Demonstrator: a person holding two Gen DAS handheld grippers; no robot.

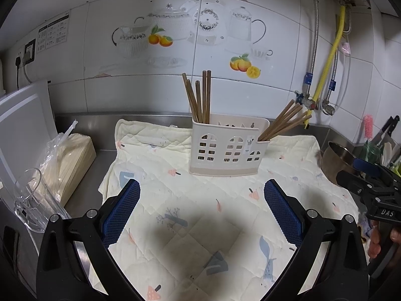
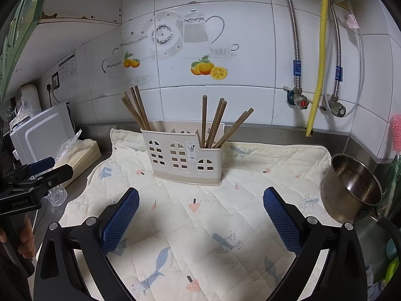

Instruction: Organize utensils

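A cream plastic utensil holder (image 1: 226, 148) (image 2: 185, 155) stands upright on a quilted cloth (image 1: 200, 213) (image 2: 200, 225). Several brown chopsticks (image 1: 200, 97) (image 2: 136, 107) stand in its left compartment. Several more (image 1: 285, 120) (image 2: 220, 123) lean right in its right compartment. My left gripper (image 1: 201, 210) is open and empty, above the cloth in front of the holder. My right gripper (image 2: 200, 219) is open and empty, also in front of the holder. Each gripper shows at the edge of the other's view, the right one (image 1: 371, 183) and the left one (image 2: 37, 173).
A steel pot (image 1: 338, 160) (image 2: 351, 185) sits at the cloth's right edge. A glass cup (image 1: 35, 200) (image 2: 57, 195), a bagged pack (image 1: 70, 160) (image 2: 82, 153) and a white appliance (image 1: 22, 130) (image 2: 40, 133) stand left. Pipes and valves (image 2: 300, 102) line the tiled wall.
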